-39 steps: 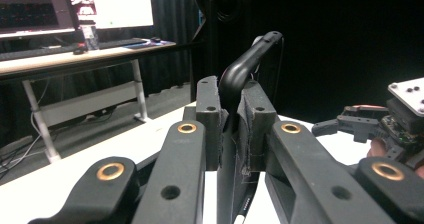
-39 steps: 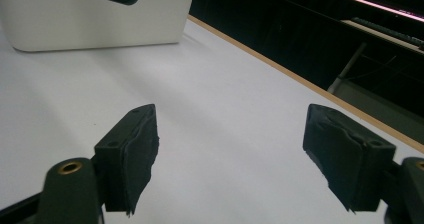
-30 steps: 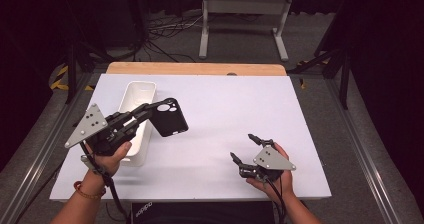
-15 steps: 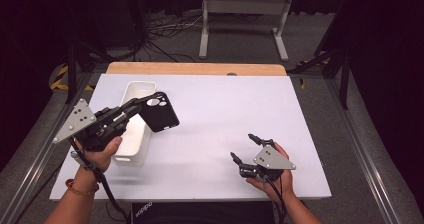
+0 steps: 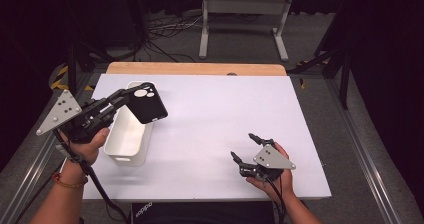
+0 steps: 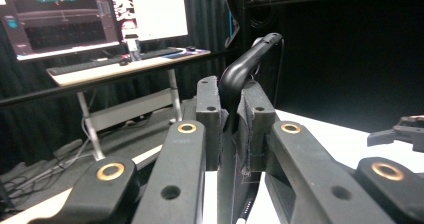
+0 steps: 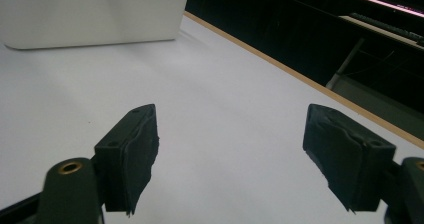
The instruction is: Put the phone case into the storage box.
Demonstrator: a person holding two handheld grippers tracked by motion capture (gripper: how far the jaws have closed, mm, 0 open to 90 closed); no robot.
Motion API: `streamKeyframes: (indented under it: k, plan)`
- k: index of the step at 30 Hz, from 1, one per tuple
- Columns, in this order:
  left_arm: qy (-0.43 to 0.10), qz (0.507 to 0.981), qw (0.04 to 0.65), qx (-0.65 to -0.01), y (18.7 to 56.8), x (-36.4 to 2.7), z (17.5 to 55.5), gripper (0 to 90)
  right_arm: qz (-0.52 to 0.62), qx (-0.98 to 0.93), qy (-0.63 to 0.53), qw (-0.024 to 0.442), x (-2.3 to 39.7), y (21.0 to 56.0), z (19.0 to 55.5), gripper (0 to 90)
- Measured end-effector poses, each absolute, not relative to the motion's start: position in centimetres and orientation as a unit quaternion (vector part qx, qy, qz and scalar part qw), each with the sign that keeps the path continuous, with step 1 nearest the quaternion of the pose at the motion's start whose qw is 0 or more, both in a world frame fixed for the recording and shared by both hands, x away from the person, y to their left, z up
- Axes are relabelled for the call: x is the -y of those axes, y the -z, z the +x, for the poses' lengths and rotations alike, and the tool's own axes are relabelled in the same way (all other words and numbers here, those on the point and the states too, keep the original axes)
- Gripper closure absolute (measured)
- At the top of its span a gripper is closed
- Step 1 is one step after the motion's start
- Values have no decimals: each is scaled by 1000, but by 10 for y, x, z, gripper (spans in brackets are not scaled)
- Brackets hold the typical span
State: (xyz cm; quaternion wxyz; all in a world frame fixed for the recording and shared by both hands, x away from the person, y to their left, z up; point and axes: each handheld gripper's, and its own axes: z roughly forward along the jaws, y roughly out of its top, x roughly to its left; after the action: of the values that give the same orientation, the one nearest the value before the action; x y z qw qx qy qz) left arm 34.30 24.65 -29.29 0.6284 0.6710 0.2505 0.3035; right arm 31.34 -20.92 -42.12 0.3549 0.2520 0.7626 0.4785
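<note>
The left gripper [image 5: 125, 96], carried in the person's left hand [image 5: 87, 141] at the left edge of the table [image 5: 225, 119], was raised and angled toward the far right, its jaws clamped on the near edge of a black phone case [image 5: 147, 104]. The case hung tilted above the far end of the white bin [image 5: 129, 134]. The right gripper [image 5: 246, 149] lay low at the near right in the right hand [image 5: 280, 176], jaws apart and holding nothing.
</note>
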Motion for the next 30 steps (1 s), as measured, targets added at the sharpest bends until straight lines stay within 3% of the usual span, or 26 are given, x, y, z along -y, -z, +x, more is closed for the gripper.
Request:
streamKeyframes:
  k: [30]
  plan:
    - [-324, 677, 596, -285, 295, -285, 377, 822, 256, -755, -479, 368, 211, 422, 315, 223]
